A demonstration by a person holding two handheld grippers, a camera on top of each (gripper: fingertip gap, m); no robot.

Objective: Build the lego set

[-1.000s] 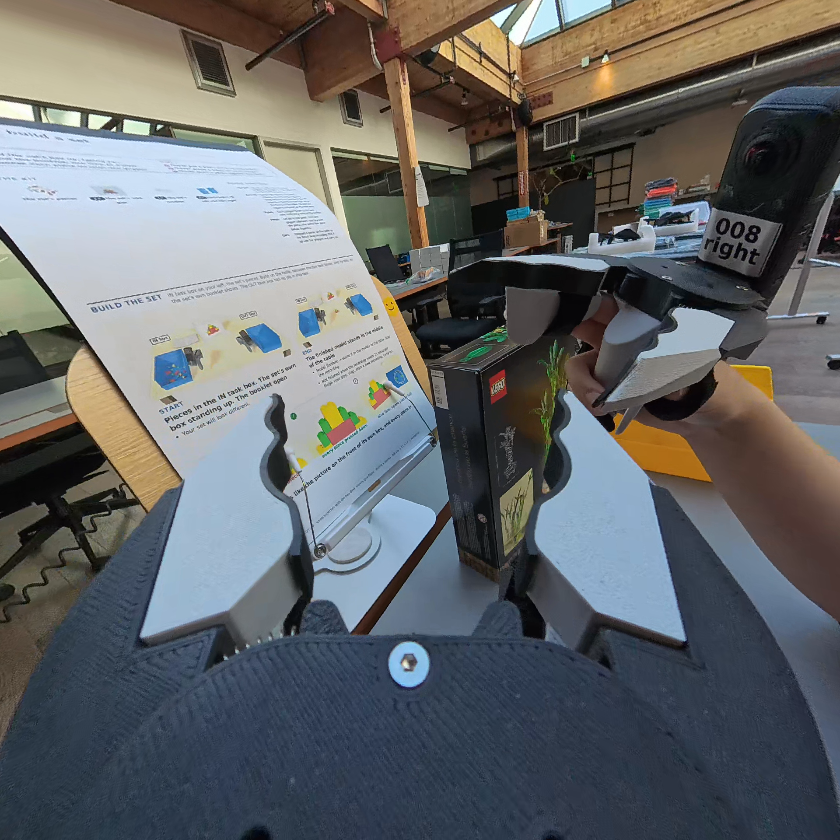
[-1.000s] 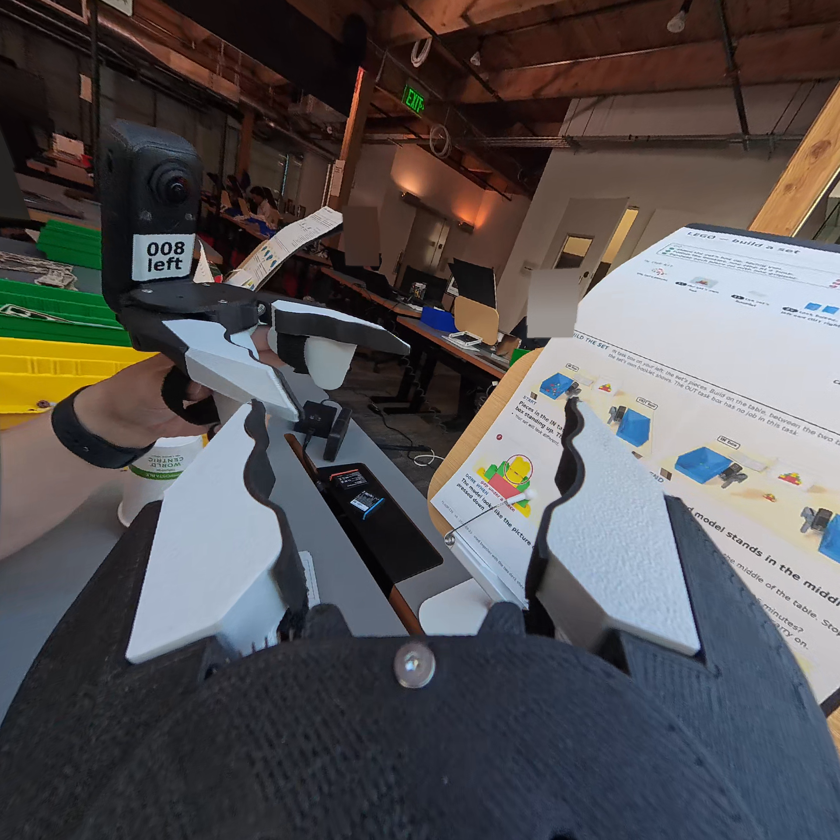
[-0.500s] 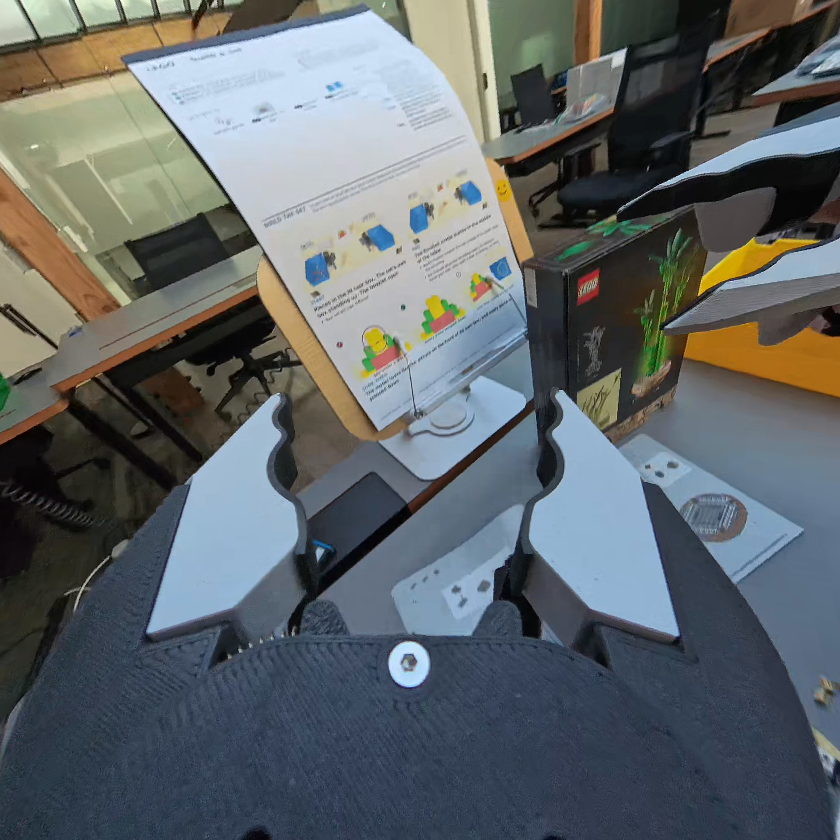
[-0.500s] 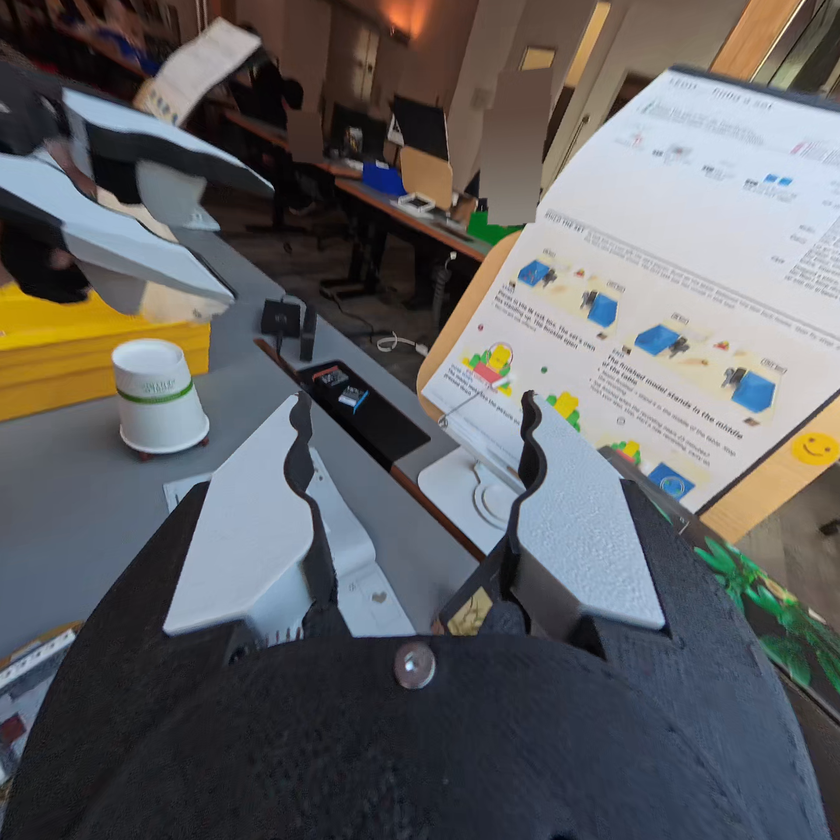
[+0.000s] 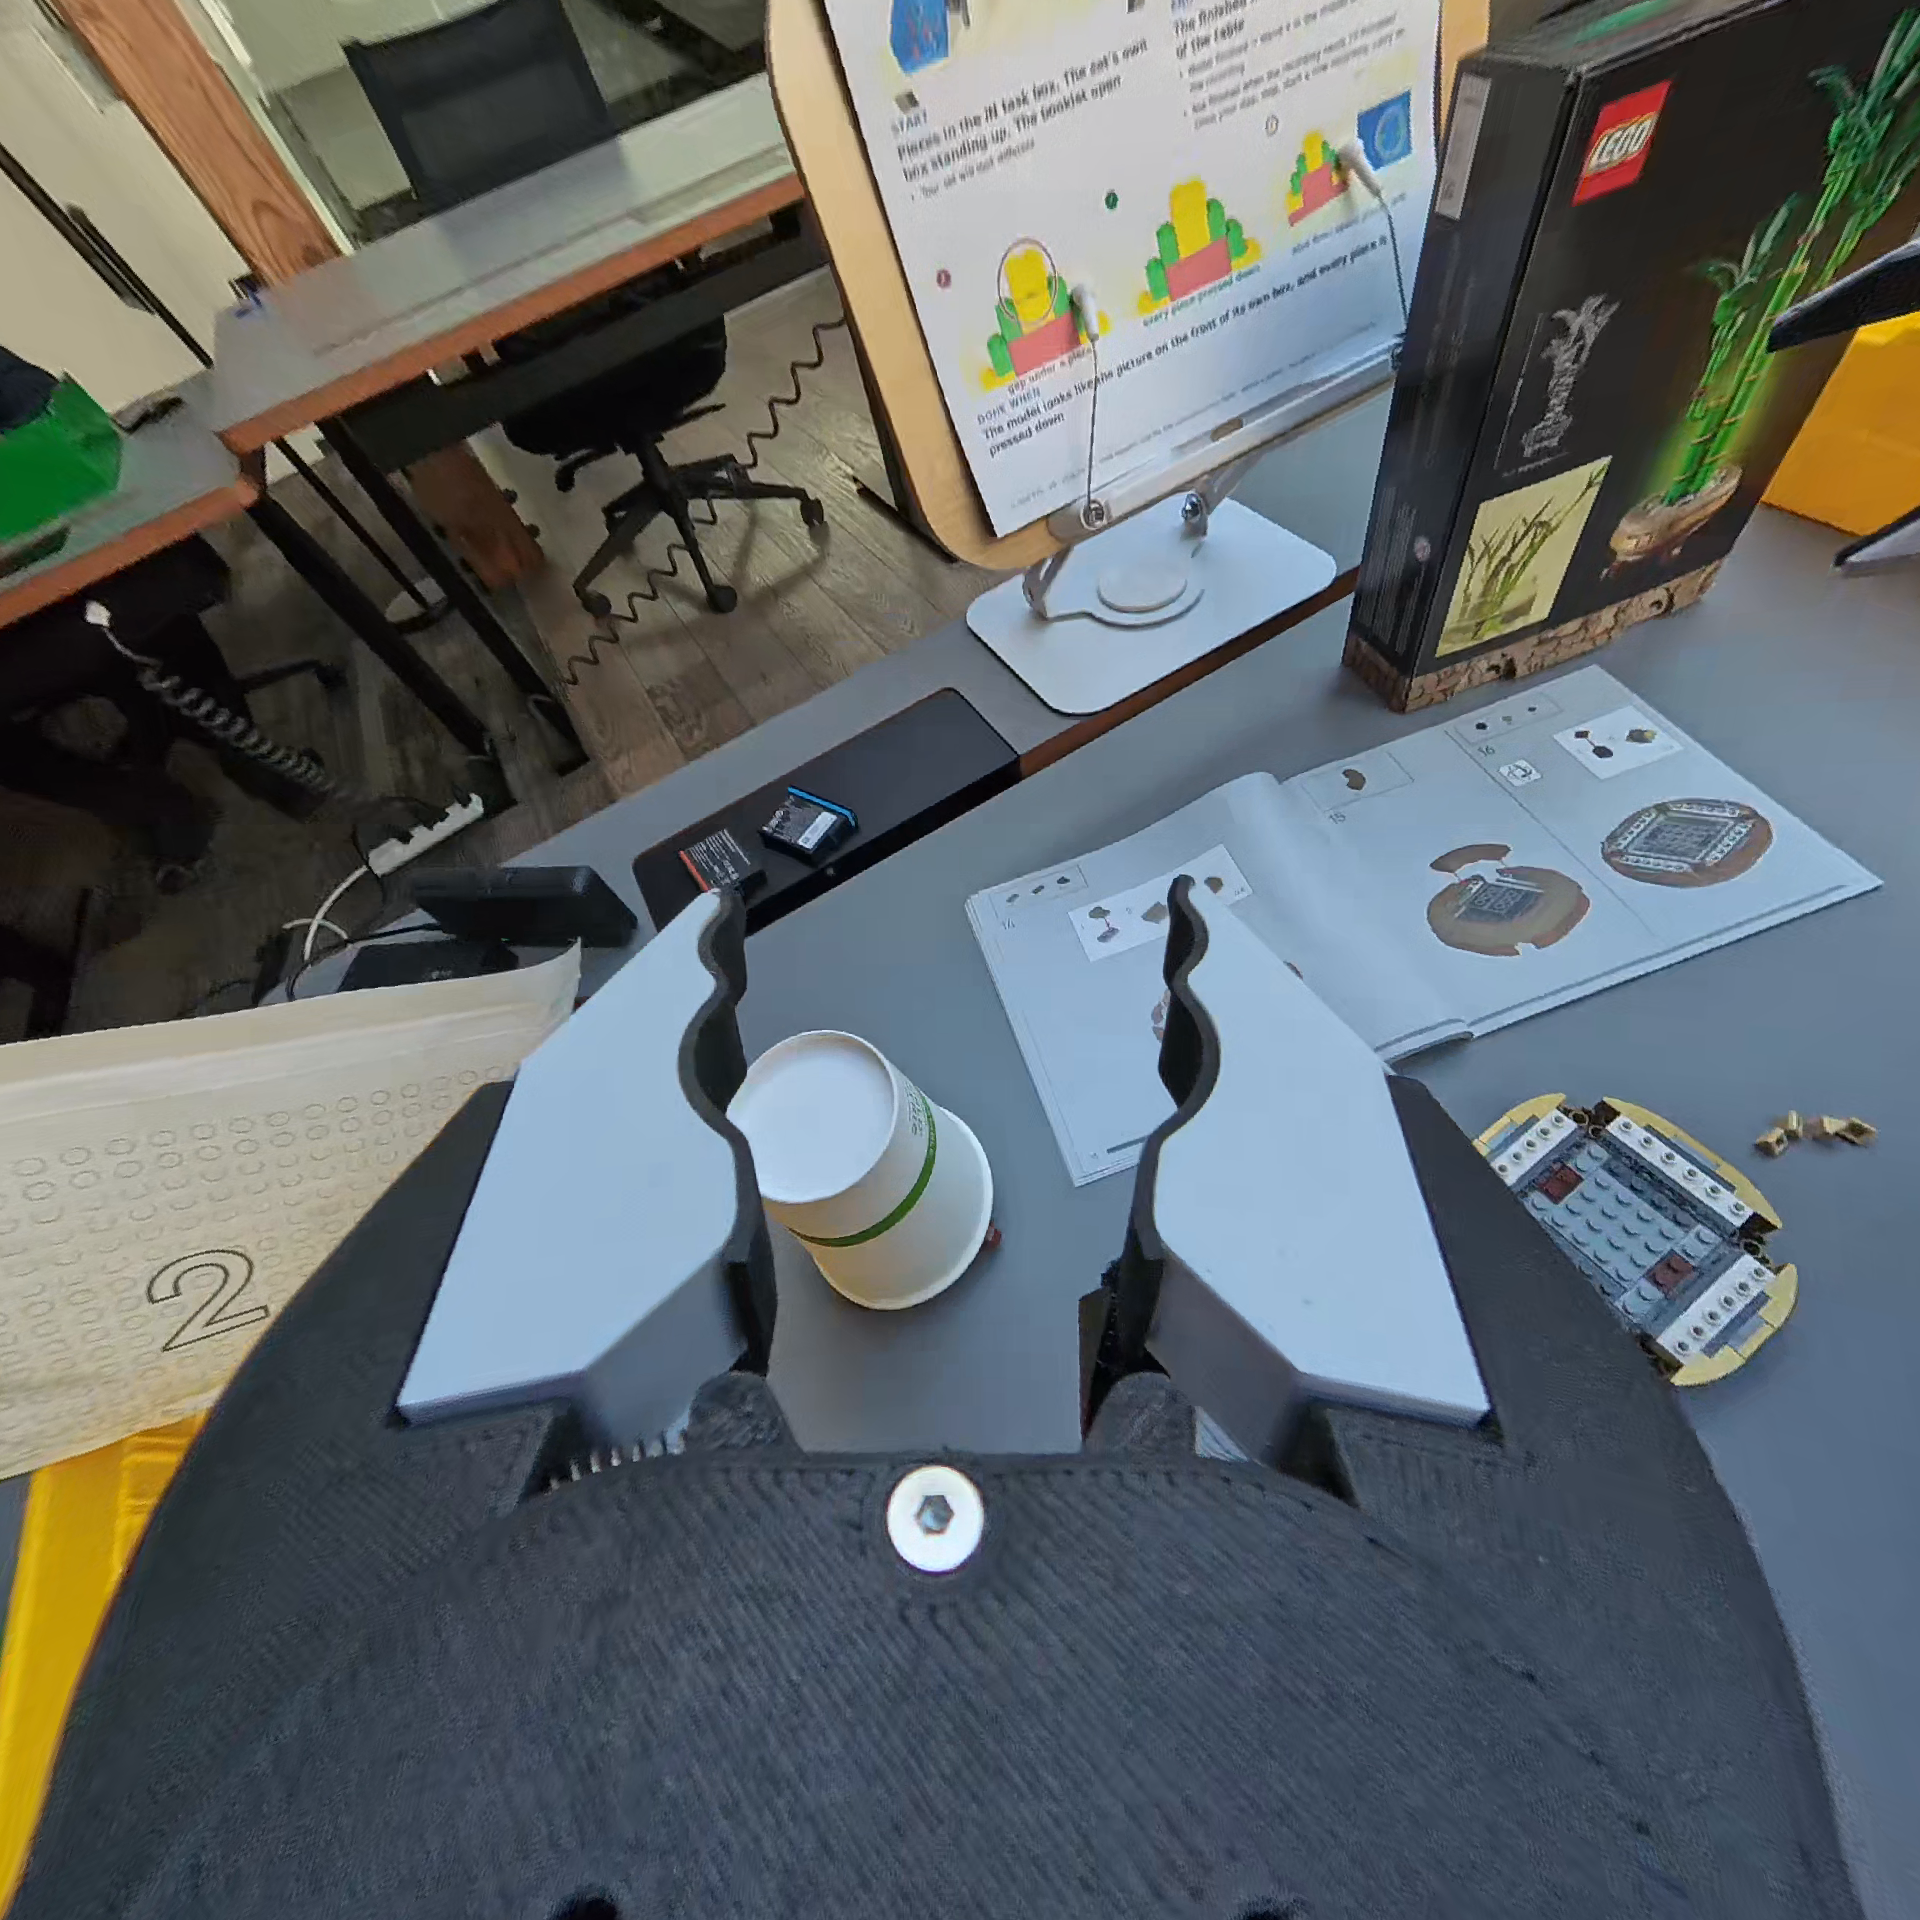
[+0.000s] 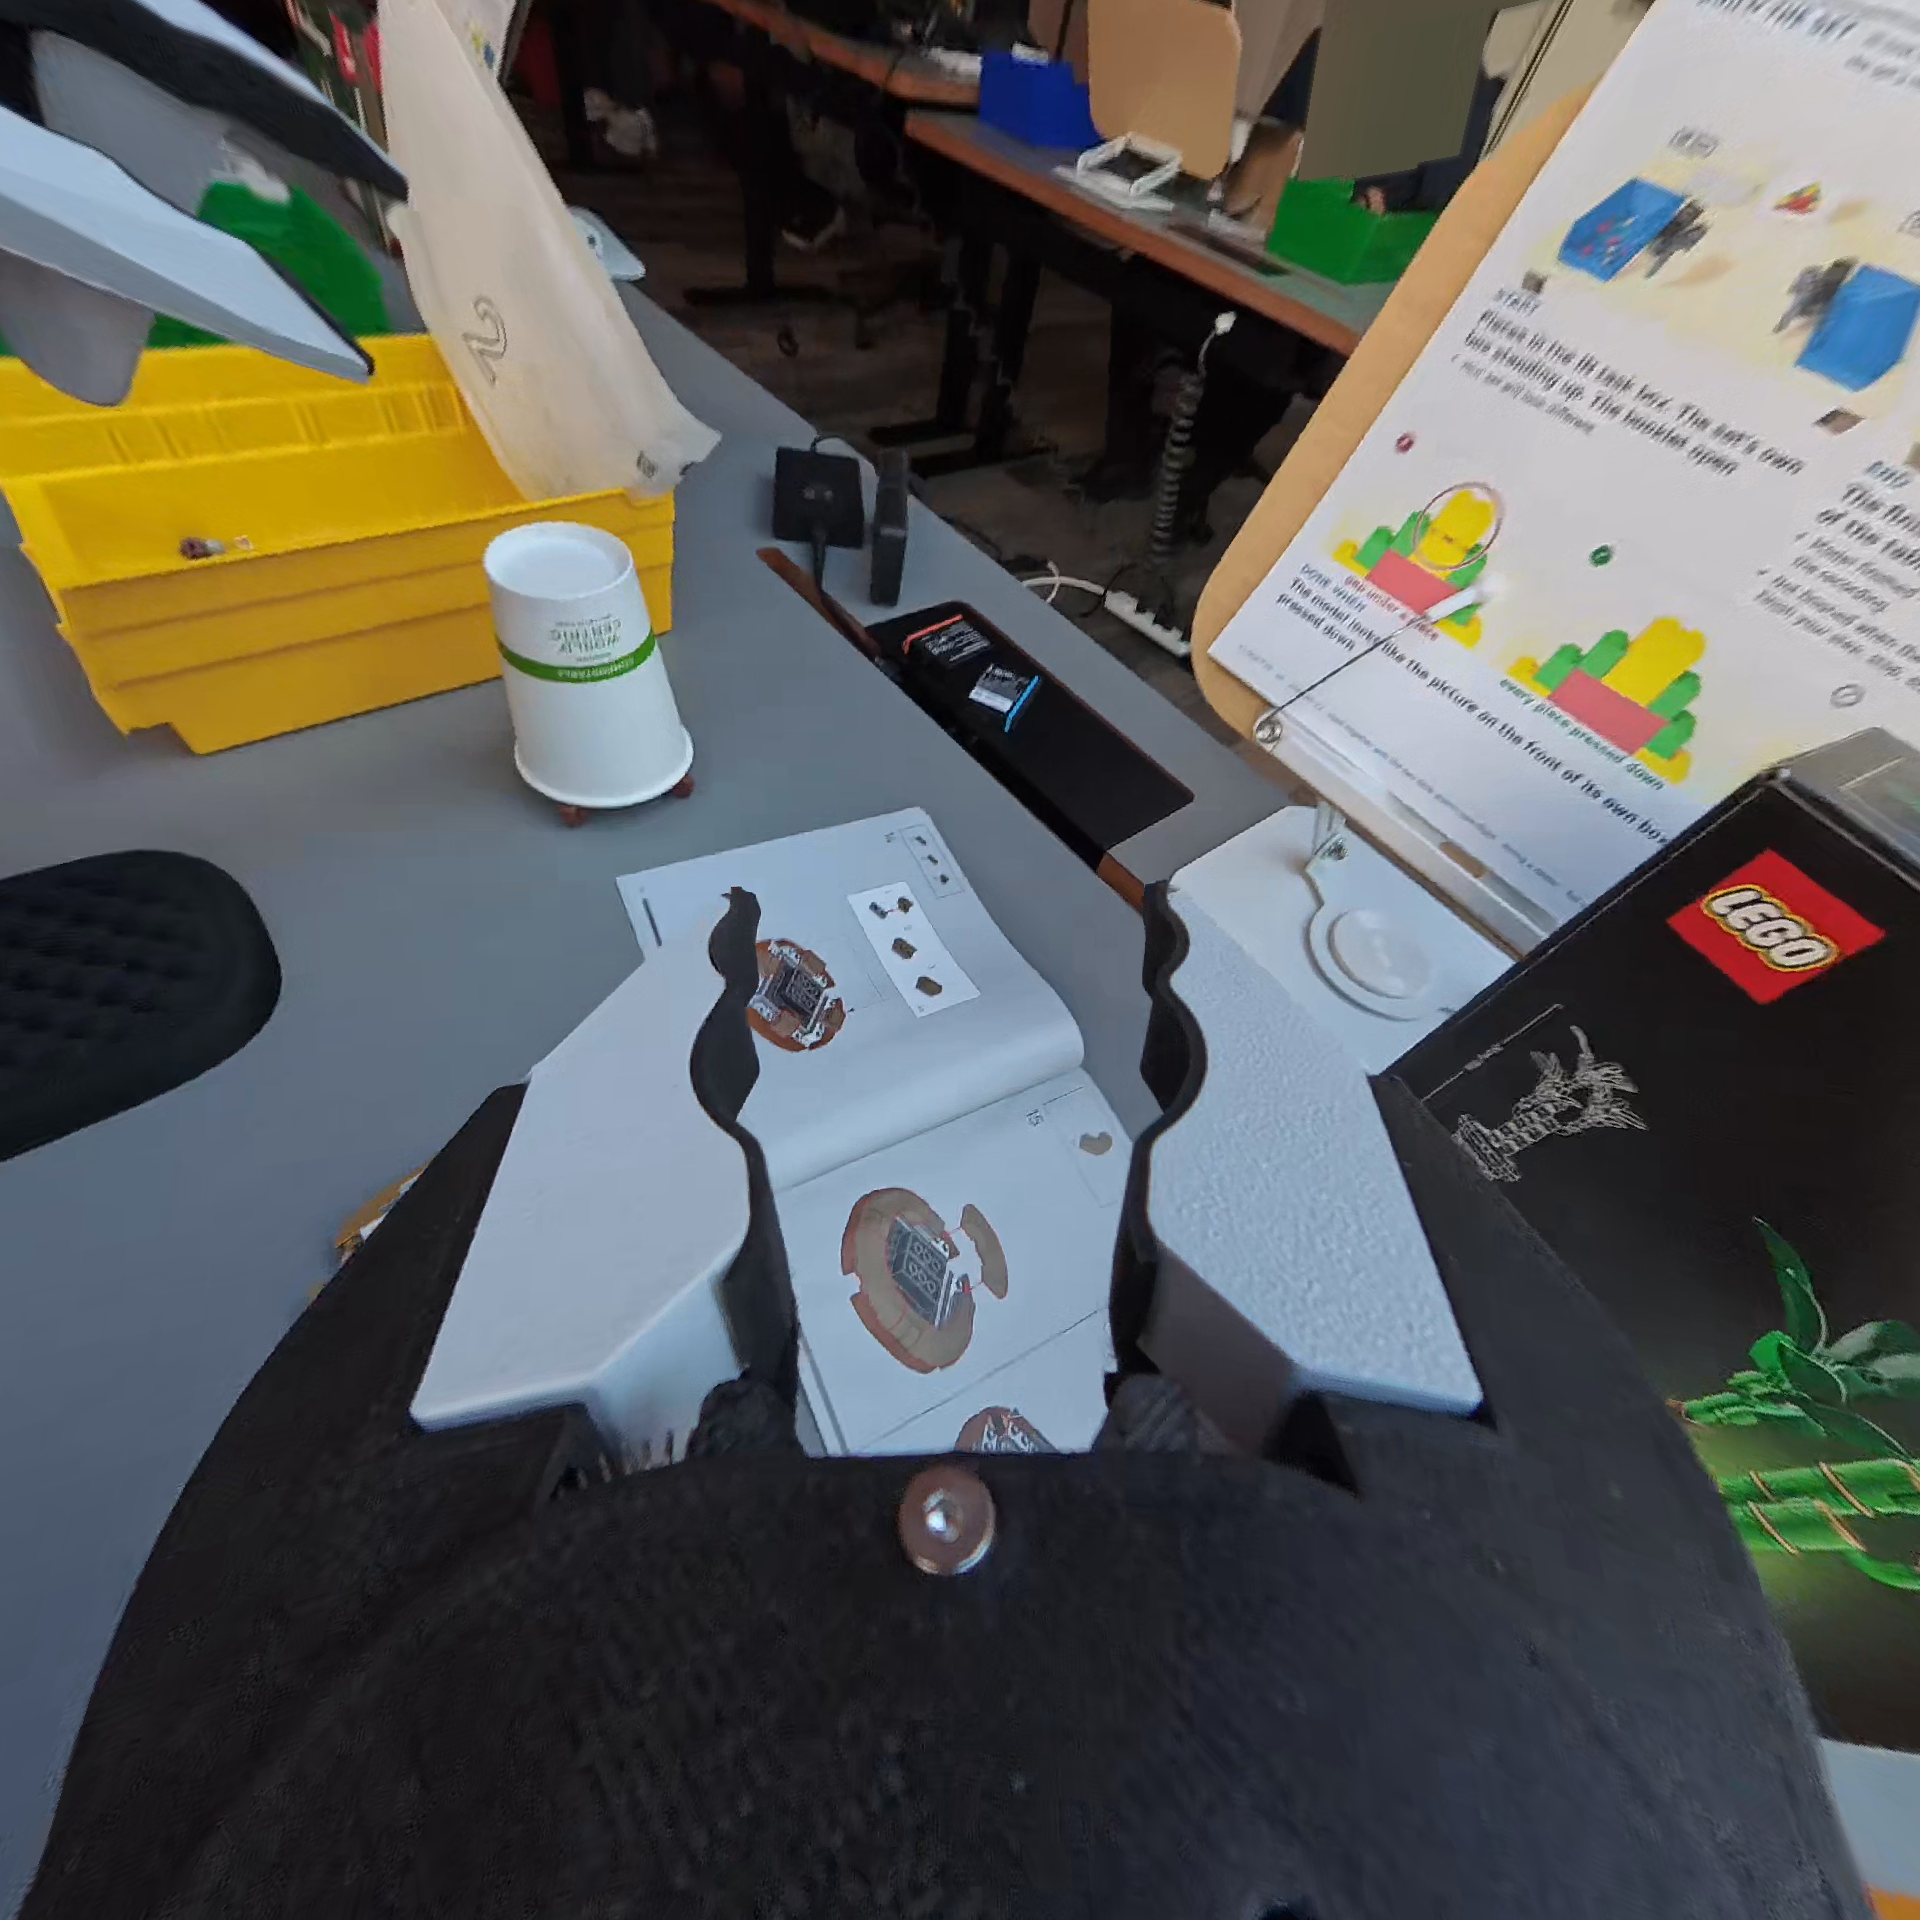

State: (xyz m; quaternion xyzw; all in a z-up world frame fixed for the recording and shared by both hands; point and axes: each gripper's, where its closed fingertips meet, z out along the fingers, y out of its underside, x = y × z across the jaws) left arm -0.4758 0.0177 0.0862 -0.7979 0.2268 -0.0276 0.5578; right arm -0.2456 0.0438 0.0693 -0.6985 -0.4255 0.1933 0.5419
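A partly built round lego base, grey with tan rim, lies on the grey table at the right of the left wrist view, with small tan pieces beside it. The open instruction booklet lies flat; it also shows in the right wrist view. The black set box stands behind it, also in the right wrist view. My left gripper is open and empty above an upside-down white paper cup. My right gripper is open and empty above the booklet.
A task sheet on a stand is at the table's far edge. Yellow bins hold a numbered paper bag, which also shows at the left wrist view's left. A black tray with batteries lies by the edge. The cup covers small brown pieces. My right tips are roughly 25 cm from the partly built round lego base.
Both grippers have tilted down from looking across the room to looking at the table. The cup, booklet and lego base have come into view. Both stay open.
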